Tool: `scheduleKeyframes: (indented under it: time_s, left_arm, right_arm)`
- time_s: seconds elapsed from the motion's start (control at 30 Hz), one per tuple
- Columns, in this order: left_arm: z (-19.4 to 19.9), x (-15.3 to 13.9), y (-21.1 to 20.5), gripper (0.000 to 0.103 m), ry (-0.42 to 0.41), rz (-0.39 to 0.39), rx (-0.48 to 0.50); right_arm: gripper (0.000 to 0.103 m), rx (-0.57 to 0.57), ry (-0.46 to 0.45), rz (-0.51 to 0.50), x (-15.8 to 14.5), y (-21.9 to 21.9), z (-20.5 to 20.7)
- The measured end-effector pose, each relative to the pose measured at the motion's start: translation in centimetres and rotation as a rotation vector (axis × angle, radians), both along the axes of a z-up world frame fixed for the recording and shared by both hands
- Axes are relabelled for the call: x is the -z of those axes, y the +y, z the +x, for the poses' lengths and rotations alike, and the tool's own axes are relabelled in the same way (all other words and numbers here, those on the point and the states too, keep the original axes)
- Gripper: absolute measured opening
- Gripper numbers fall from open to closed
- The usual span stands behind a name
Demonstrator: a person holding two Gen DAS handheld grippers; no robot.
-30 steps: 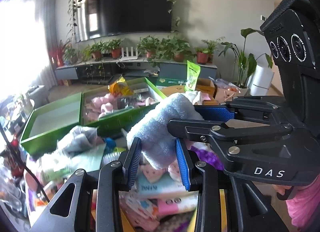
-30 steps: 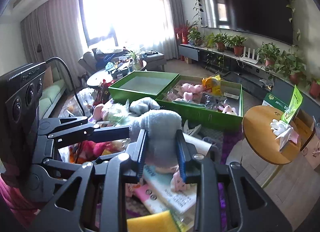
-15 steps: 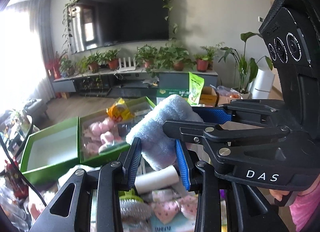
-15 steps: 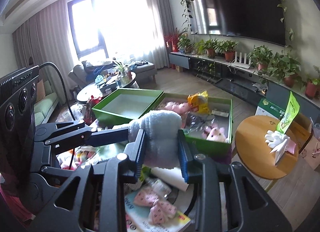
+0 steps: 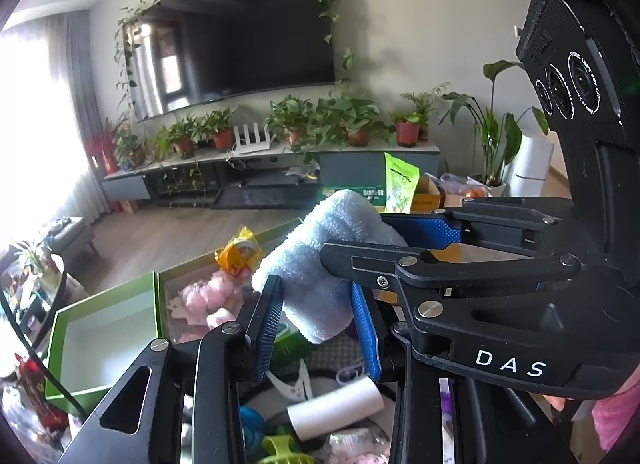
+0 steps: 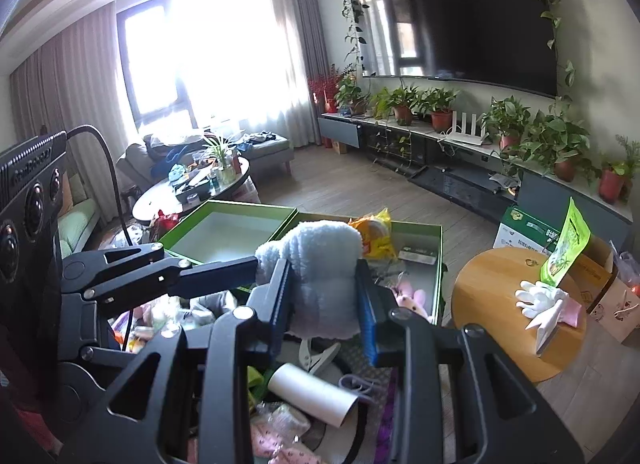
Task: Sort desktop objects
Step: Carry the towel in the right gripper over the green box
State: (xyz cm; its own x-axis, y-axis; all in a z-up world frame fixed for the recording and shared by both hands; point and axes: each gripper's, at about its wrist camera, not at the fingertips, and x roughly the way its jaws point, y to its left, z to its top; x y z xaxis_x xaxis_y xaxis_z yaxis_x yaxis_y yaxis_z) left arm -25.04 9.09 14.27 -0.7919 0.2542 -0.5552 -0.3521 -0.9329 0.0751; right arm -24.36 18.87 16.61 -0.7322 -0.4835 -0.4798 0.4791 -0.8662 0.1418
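A rolled light-blue fluffy towel [image 5: 320, 268] is held in the air by both grippers. My left gripper [image 5: 316, 316] is shut on its near end. My right gripper [image 6: 326, 296] is shut on the other end of the towel [image 6: 320, 264] and crosses the left wrist view from the right. Below lie two open green boxes: one bare inside [image 5: 100, 328], also in the right wrist view [image 6: 228, 230], and one with pink plush toys and a yellow packet [image 6: 416, 260]. The towel hangs just in front of these boxes.
Desktop clutter lies under the grippers: a white paper roll [image 6: 312, 392], a white clip [image 6: 316, 356], pink items, a green comb [image 5: 280, 448]. A round wooden side table [image 6: 516, 316] with white gloves and a green packet stands to the right. A TV wall with potted plants is behind.
Both grippers have lifted the towel and carried it forward toward the green boxes. The clutter below has slid back in view; both stay shut on the towel.
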Motion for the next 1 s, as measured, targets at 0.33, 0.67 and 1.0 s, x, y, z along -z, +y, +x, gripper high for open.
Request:
scheduleKeyframes:
  time_s: [0.33, 0.67, 1.0]
  left_arm:
    - [-6.2, 0.8, 0.8, 0.036, -0.041, -0.035, -0.002]
    - [-12.7, 3.7, 1.9, 0.036, -0.080, -0.091, 0.006]
    - [-17.0, 6.6, 1.9, 0.036, -0.137, -0.082, -0.010]
  right_arm:
    - [0.032, 0.026, -0.046, -0.061, 0.9, 0.4, -5.4]
    - [0.032, 0.050, -0.126, -0.136, 4.2, 2.0, -12.8]
    - [0.032, 0.070, -0.175, -0.125, 6.9, 1.8, -17.4]
